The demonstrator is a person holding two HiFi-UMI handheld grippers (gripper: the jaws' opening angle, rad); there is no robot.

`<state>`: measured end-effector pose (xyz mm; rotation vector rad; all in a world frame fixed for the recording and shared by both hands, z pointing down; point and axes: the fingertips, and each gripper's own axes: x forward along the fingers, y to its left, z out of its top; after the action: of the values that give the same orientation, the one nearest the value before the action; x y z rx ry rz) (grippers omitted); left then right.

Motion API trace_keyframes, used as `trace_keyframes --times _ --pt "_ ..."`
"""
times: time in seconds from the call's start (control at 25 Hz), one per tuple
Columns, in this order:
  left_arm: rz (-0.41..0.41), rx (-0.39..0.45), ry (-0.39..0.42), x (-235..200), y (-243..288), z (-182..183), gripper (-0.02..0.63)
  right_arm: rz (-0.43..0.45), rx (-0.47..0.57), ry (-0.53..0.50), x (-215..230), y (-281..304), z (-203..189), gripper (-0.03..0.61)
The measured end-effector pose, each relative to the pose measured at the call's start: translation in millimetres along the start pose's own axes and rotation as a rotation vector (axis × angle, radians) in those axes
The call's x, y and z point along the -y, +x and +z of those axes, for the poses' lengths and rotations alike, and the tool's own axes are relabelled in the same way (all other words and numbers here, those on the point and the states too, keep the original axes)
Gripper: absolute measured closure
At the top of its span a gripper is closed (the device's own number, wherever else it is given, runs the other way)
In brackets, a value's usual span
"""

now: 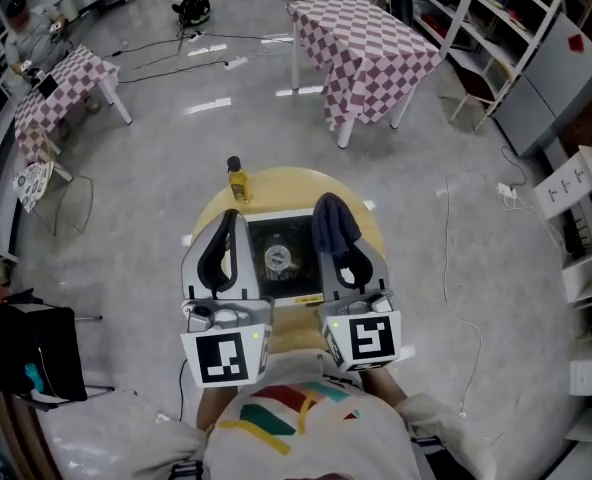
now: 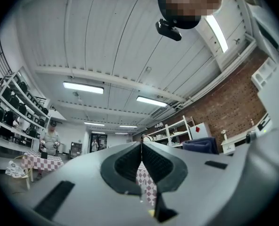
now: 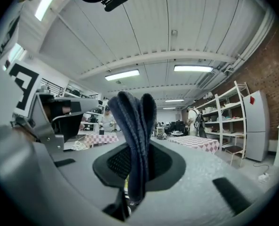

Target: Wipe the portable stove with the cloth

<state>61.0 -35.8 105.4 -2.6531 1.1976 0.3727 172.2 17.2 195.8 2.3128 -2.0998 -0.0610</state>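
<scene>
- My right gripper [image 3: 135,167] is clamped on the cloth [image 3: 132,121]. The dark blue folds stand up out of the jaws, and a thick bunch sticks out past the tips.
- My left gripper [image 2: 141,160] has its jaws pressed together with nothing between them.
- The portable stove [image 1: 279,258] sits in the middle of the round table [image 1: 276,180], between my two grippers. Its round burner is at the centre of the dark top.
- Both gripper views look up at the ceiling, so I judge the cloth is off the stove and wiping has not begun.
- To do it well, I should tip the right gripper down until the loose bunch lies flat on the stove top. Then I should sweep from the 12 o'clock edge toward 6 o'clock and work around the burner, not over it.
- The left gripper could rest on the stove's 9 o'clock edge so the stove does not slide.
- A yellow bottle [image 1: 238,184] with a dark cap stands on the table at 11 o'clock from the stove. It is near the stove, and a wide stroke could knock it over.
- Farther off, a checked table [image 1: 371,53] stands at 1 o'clock and a second checked table [image 1: 66,83] at 10 o'clock, with cables [image 1: 176,43] on the floor between them. None of these is in the way.
</scene>
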Motion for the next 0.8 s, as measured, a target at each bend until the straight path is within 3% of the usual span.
trace_keyframes --times 0.12,0.8 --pt "-0.008 -0.045 -0.003 3 -4 -10 0.606 -0.02 -0.031 0.034 7 0 -8 0.546" --pt "0.047 -0.039 0.015 -10 -4 -12 0.606 -0.023 -0.029 0.039 11 0 -13 0.546"
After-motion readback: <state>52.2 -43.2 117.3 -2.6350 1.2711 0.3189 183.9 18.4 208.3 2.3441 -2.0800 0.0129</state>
